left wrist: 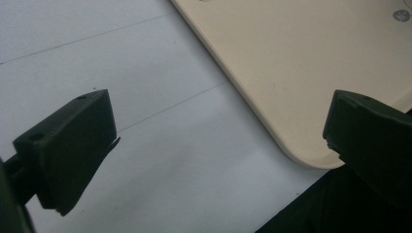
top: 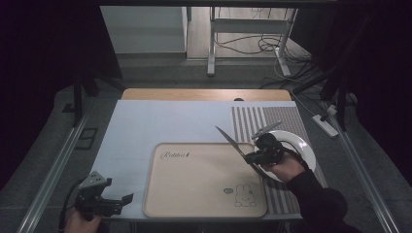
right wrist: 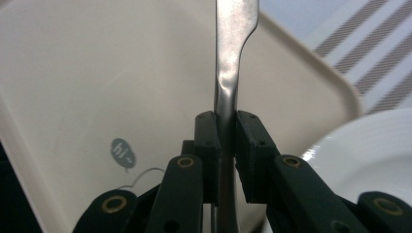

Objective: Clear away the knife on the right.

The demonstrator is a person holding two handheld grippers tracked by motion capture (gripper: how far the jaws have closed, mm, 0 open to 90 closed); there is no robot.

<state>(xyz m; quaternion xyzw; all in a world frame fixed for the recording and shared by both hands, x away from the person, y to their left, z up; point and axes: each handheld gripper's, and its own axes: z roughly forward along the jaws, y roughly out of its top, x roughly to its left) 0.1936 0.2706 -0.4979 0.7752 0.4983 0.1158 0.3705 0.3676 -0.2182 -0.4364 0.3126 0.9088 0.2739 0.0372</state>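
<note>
The left gripper (top: 127, 198) sits low at the near left corner of the table (top: 145, 126), held in the person's left hand (top: 82, 222), its jaws spread wide with nothing between them. In the left gripper view the pale table surface lies between and ahead of those jaws, and the rounded near corner of the beige tray (left wrist: 291, 73) comes in just ahead and toward the right-hand jaw.

Farther right, the tray (top: 194, 179) carries a rabbit drawing (top: 245, 195) near its right front corner, just left of the right hand (top: 286, 167). The right gripper (top: 252, 156) is pressed tight on the handle of a table knife (top: 231, 138) — the blade sticks out up and to the left of the jaws, raised over the tray's right edge. In the right gripper view the knife (right wrist: 232, 53) rises straight out from between the closed jaws, with the tray (right wrist: 97, 73) beneath it. Just right of this gripper lies a white plate (top: 303, 145), resting on a striped placemat (top: 252, 119) — the plate's rim (right wrist: 384, 145) shows beside the right-hand jaw.
</note>
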